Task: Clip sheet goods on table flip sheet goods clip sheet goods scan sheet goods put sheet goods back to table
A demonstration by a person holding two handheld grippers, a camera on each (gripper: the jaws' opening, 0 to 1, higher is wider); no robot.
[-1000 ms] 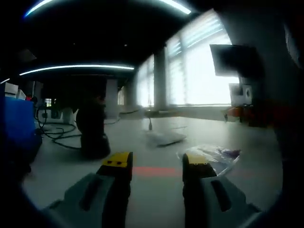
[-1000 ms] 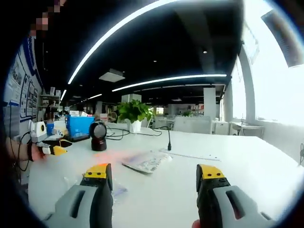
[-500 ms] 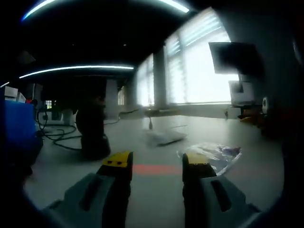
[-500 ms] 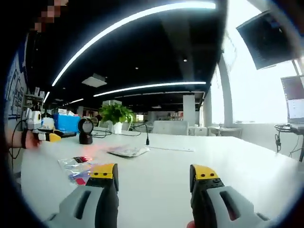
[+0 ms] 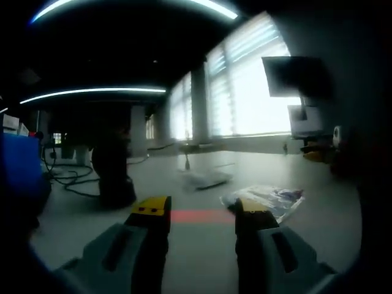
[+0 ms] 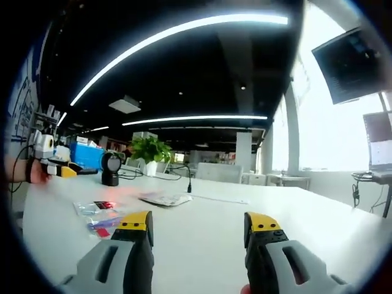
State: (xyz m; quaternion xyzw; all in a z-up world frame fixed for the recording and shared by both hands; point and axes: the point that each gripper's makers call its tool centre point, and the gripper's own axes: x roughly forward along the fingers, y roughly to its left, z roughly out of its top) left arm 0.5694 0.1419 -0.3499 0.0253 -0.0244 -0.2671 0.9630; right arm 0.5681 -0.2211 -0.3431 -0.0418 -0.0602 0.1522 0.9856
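Observation:
A clear bag of sheet goods (image 5: 269, 199) with purple and red contents lies flat on the white table (image 5: 202, 245), just right of my left gripper (image 5: 202, 211), which is open and holds nothing. The same bag (image 6: 101, 214) lies left of my right gripper (image 6: 199, 222), also open and empty above the table (image 6: 202, 214). A second flat packet (image 5: 205, 179) lies farther off, in the right gripper view as packet (image 6: 162, 198). A black scanner (image 5: 113, 177) stands on the table; a red glow (image 5: 196, 215) falls on the table before it. The scanner (image 6: 111, 169) stands at far left.
Black cables (image 5: 67, 177) and a blue box (image 5: 21, 165) lie at the left. A potted plant (image 6: 149, 156) and blue box (image 6: 86, 157) stand behind the scanner. The left gripper with a person's hand (image 6: 46, 169) shows at far left. A monitor (image 6: 352, 64) hangs at the upper right.
Both cameras have shifted slightly; the right gripper view swung right over the last second, bringing the clear bag into view at left. The bags and scanner have not moved.

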